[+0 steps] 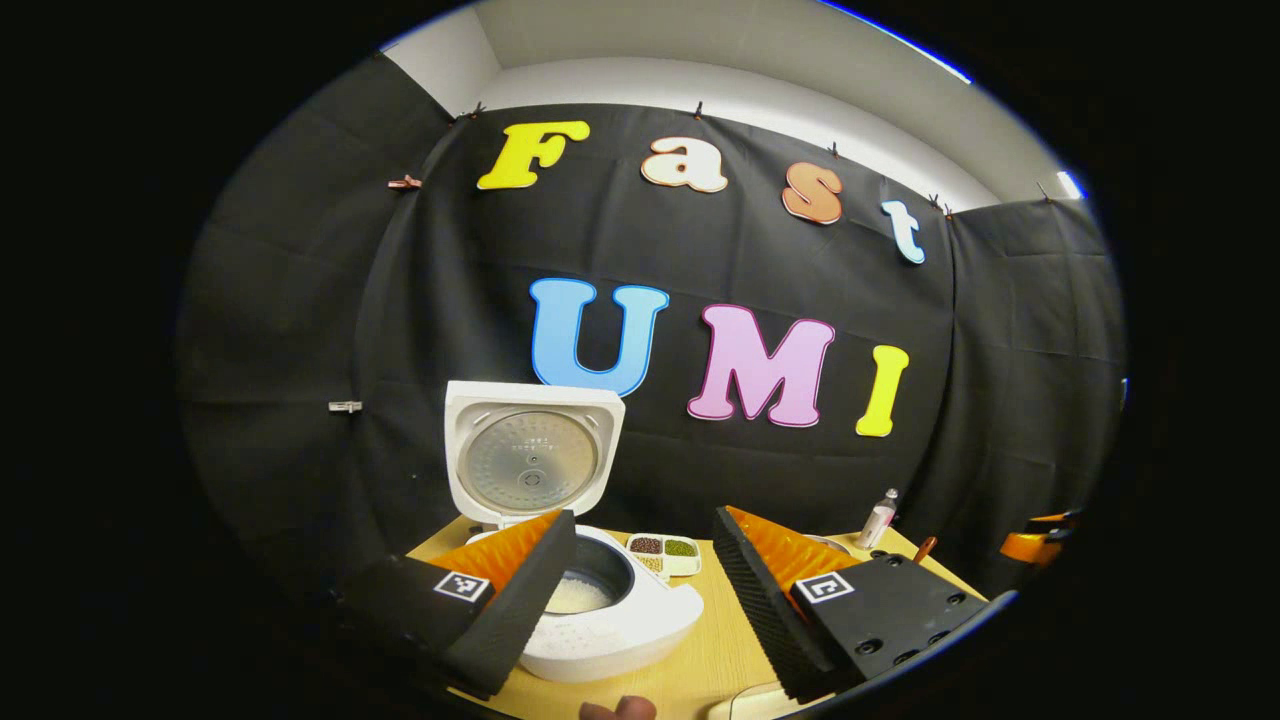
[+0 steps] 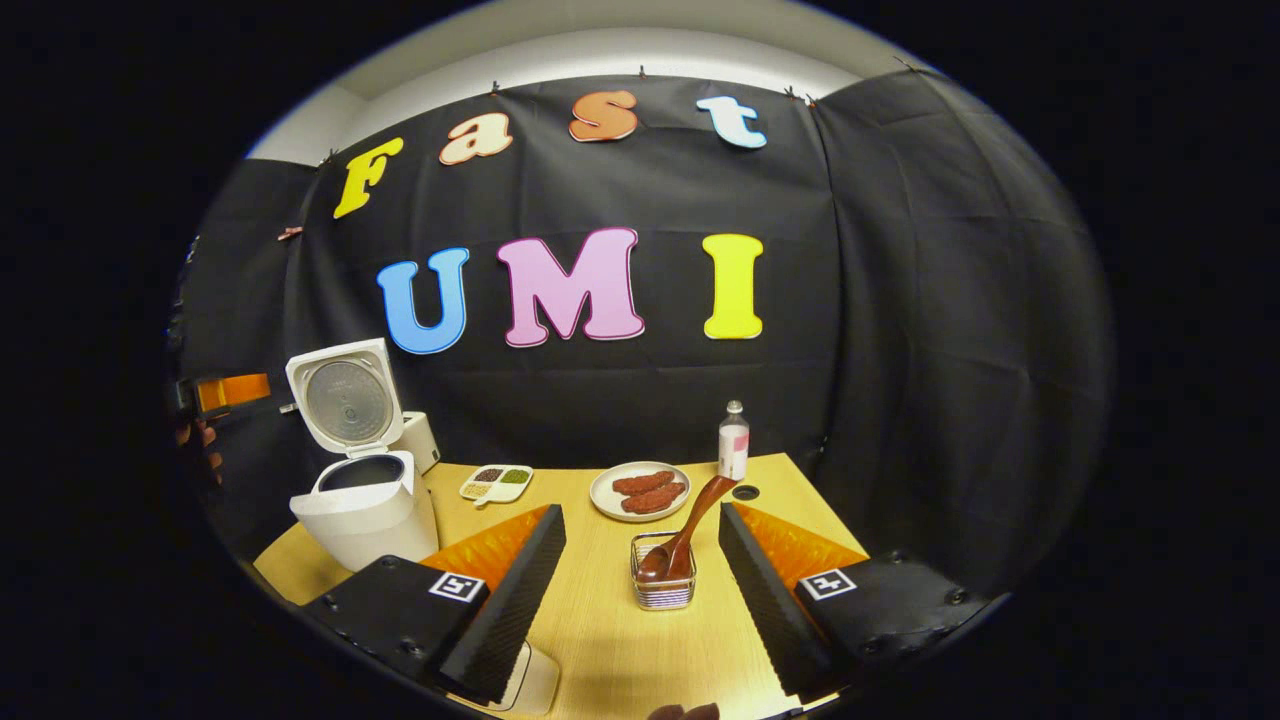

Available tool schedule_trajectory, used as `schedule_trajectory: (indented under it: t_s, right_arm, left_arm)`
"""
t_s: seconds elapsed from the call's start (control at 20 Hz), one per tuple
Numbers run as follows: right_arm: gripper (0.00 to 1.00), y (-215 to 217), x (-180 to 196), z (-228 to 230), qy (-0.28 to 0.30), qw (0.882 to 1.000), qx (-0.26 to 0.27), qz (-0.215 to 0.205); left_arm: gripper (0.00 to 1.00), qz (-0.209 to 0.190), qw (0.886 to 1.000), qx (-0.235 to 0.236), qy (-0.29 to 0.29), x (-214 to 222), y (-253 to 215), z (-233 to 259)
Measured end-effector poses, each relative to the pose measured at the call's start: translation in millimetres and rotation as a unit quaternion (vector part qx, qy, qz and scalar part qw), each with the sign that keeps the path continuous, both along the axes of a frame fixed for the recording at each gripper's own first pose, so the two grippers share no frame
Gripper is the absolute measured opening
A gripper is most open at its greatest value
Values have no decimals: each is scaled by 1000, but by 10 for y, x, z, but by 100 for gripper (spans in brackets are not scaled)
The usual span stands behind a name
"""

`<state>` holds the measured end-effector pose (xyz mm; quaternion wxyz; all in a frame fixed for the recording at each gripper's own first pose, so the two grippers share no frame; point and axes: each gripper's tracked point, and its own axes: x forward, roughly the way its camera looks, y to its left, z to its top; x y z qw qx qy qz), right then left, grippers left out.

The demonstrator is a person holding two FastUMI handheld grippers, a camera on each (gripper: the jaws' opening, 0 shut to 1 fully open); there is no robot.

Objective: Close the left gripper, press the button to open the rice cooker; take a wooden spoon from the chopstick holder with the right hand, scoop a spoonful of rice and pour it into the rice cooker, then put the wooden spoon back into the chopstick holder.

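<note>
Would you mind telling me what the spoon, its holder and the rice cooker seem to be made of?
The spoon looks like dark reddish-brown wood with a smooth, slightly glossy finish. The holder seems to be thin metal wire, since its bars glint and you can see through them. The rice cooker appears to be smooth white plastic; the disc inside its raised lid looks like dull grey metal.

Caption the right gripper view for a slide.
Open right gripper facing the wooden spoon in its chopstick holder; rice cooker lid up.
</note>
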<state>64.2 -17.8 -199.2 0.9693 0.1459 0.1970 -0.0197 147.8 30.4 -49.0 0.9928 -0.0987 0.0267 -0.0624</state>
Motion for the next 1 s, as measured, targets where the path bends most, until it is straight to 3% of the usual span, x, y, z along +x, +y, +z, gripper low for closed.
schedule_trajectory:
  t_s: [0.1, 0.25, 0.45, 0.65, 0.8, 0.9, 1.0]
  right_arm:
    - [98, -73, 202, -266, 18, 999, 31, -2]
    - [96, -111, 478, -694, 44, 996, 79, 2]
    - [92, -99, 748, -1299, 74, 993, 91, 16]
    - [77, -96, 995, -1643, 86, 991, 100, 24]
    - [57, -114, 1084, -1864, 97, 989, 111, 22]
    - [56, -121, 1137, -1964, 102, 987, 120, 17]
    - [46, -80, 1190, -1956, 93, 986, 137, 22]
  left_arm:
    - [95, 3, 1000, -3, 5, -191, -92, -57]
    - [95, 20, 999, 39, 7, -405, -112, -194]
    - [95, 23, 997, 66, 31, -668, -249, -429]
    - [95, 25, 996, 70, 49, -823, -414, -565]
    - [95, 29, 995, 74, 64, -878, -504, -678]
    - [95, 32, 994, 74, 73, -897, -540, -743]
    - [95, 37, 993, 75, 79, -931, -557, -792]
